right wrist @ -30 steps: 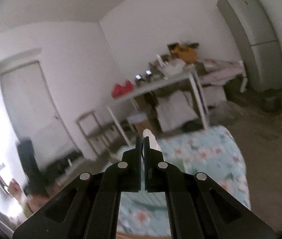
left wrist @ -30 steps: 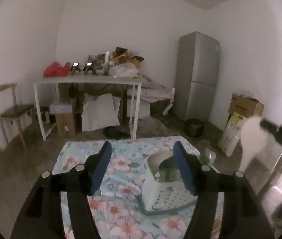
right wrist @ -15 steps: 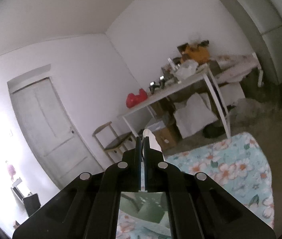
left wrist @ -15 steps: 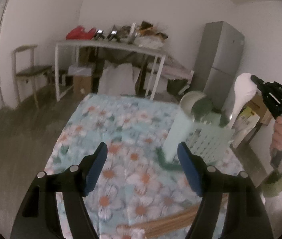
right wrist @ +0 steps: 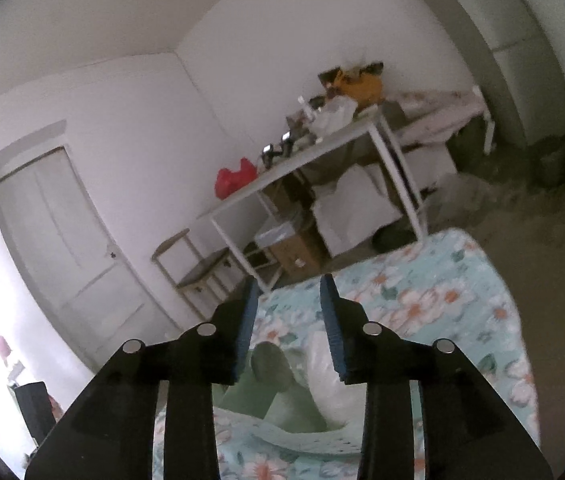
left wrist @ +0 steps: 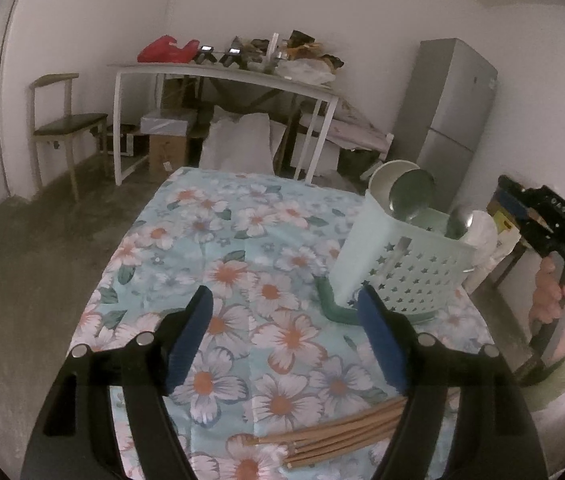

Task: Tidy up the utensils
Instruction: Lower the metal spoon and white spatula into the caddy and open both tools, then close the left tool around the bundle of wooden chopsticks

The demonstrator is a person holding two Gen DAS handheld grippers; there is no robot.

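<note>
A white spoon (right wrist: 328,392) and ladles stand in the perforated utensil basket (left wrist: 402,268) below the right gripper (right wrist: 288,320), its empty jaws opening. Chopsticks (left wrist: 338,438) wait on the surface beneath the left gripper (left wrist: 286,336), jaws widening, empty.

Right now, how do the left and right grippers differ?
The left gripper stands wide over the floral cloth, near the chopsticks; the right gripper has a narrower gap and is opening above the holder. The left points down at the table; the right points nearly level. Both hold nothing.
</note>
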